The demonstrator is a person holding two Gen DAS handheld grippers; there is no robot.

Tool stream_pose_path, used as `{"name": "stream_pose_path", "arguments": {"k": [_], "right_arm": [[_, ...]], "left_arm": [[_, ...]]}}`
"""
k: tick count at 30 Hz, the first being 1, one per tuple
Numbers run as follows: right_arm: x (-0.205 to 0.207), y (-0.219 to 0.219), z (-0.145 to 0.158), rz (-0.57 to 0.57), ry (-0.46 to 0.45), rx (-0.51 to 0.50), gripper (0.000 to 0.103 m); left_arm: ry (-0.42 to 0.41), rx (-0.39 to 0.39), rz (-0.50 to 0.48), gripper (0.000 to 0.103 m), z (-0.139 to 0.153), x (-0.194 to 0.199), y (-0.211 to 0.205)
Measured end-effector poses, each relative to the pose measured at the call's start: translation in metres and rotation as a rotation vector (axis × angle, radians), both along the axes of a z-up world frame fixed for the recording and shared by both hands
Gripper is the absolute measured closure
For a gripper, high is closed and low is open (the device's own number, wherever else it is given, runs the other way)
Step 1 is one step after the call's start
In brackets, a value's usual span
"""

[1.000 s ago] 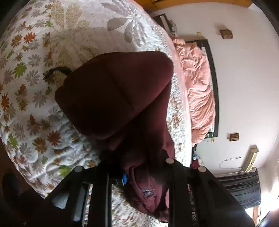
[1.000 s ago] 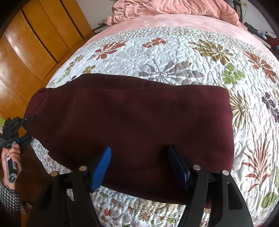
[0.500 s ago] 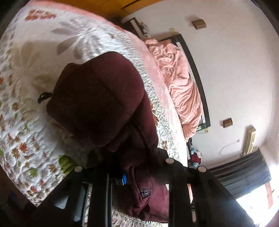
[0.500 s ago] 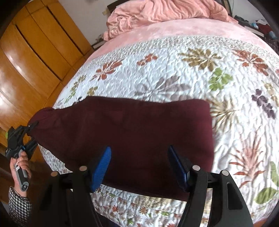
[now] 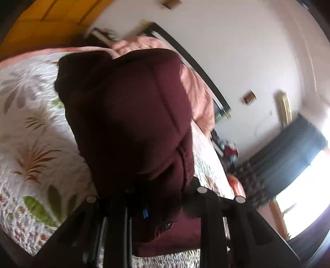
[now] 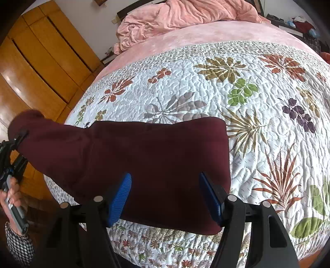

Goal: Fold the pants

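Note:
Dark maroon pants [image 6: 152,162] lie folded lengthwise across the near part of a floral quilt [image 6: 257,96]. My left gripper [image 5: 144,212] is shut on one end of the pants [image 5: 132,123] and holds it lifted off the bed; it also shows at the far left of the right wrist view [image 6: 12,150], with that end raised. My right gripper [image 6: 165,191] is open, its blue pads [image 6: 120,195] hovering above the near edge of the pants, holding nothing.
A crumpled pink blanket [image 6: 185,18] lies at the head of the bed. A wooden wardrobe [image 6: 37,68] stands at the left. The window and dark curtain [image 5: 292,144] are off to one side. The quilt's right half lies bare.
My left gripper has lifted its end of the pants higher and swung it over the bed. My right gripper has pulled back slightly and stays open.

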State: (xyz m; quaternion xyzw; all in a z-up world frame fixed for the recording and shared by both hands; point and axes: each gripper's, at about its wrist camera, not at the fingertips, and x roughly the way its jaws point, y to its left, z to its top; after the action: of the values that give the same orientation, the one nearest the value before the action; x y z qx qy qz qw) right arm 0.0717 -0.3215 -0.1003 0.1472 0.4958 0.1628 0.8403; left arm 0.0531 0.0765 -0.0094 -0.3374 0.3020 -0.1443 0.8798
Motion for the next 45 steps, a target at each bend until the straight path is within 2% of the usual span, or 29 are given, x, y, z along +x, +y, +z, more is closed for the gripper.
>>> {"name": "stream_pose_path", "arguments": {"k": [5, 12, 14, 17, 20, 25, 27, 28, 29, 30, 33, 36, 39, 42, 45], "right_arm": [[-0.001, -0.005, 0.000, -0.005, -0.002, 0.011, 0.035], [-0.001, -0.007, -0.001, 0.010, -0.012, 0.025, 0.035], [0.000, -0.007, -0.004, 0.015, -0.005, 0.037, 0.035], [0.001, -0.006, -0.010, 0.018, 0.014, 0.049, 0.035], [0.002, -0.007, -0.018, 0.014, 0.032, 0.060, 0.035], [0.003, -0.010, -0.023, 0.014, 0.045, 0.078, 0.035], [0.004, -0.010, -0.023, 0.015, 0.048, 0.080, 0.034], [0.005, -0.009, -0.023, 0.018, 0.050, 0.080, 0.034], [0.005, -0.009, -0.023, 0.020, 0.052, 0.082, 0.034], [0.005, -0.009, -0.023, 0.021, 0.054, 0.085, 0.032], [0.007, -0.010, -0.022, 0.018, 0.069, 0.093, 0.031], [0.007, -0.012, -0.015, -0.004, 0.075, 0.097, 0.025], [0.005, -0.017, -0.002, -0.034, 0.052, 0.100, 0.021], [0.004, -0.023, 0.012, -0.060, 0.019, 0.140, 0.015], [0.012, -0.019, 0.018, -0.008, 0.034, 0.209, 0.012]], "left_arm": [[0.000, 0.130, -0.133, 0.080, 0.004, 0.009, -0.054], [0.056, 0.223, -0.262, 0.078, -0.021, 0.007, -0.103], [0.073, 0.273, -0.301, 0.078, -0.032, 0.008, -0.120], [0.114, 0.308, -0.348, 0.078, -0.053, 0.027, -0.133], [0.151, 0.342, -0.389, 0.075, -0.072, 0.028, -0.150], [0.180, 0.362, -0.411, 0.072, -0.084, 0.033, -0.163], [0.178, 0.373, -0.426, 0.065, -0.084, 0.026, -0.165], [0.168, 0.367, -0.439, 0.052, -0.078, 0.022, -0.166], [0.160, 0.347, -0.445, 0.019, -0.075, 0.021, -0.164], [0.156, 0.305, -0.441, 0.007, -0.067, 0.016, -0.156], [0.112, 0.211, -0.439, 0.007, -0.051, 0.005, -0.138], [0.127, 0.229, -0.342, 0.007, -0.050, 0.003, -0.109], [0.218, 0.288, -0.199, 0.007, -0.064, 0.013, -0.078], [0.275, 0.268, -0.154, 0.007, -0.079, 0.020, -0.061], [0.312, 0.287, -0.146, 0.007, -0.089, 0.022, -0.057]]}}
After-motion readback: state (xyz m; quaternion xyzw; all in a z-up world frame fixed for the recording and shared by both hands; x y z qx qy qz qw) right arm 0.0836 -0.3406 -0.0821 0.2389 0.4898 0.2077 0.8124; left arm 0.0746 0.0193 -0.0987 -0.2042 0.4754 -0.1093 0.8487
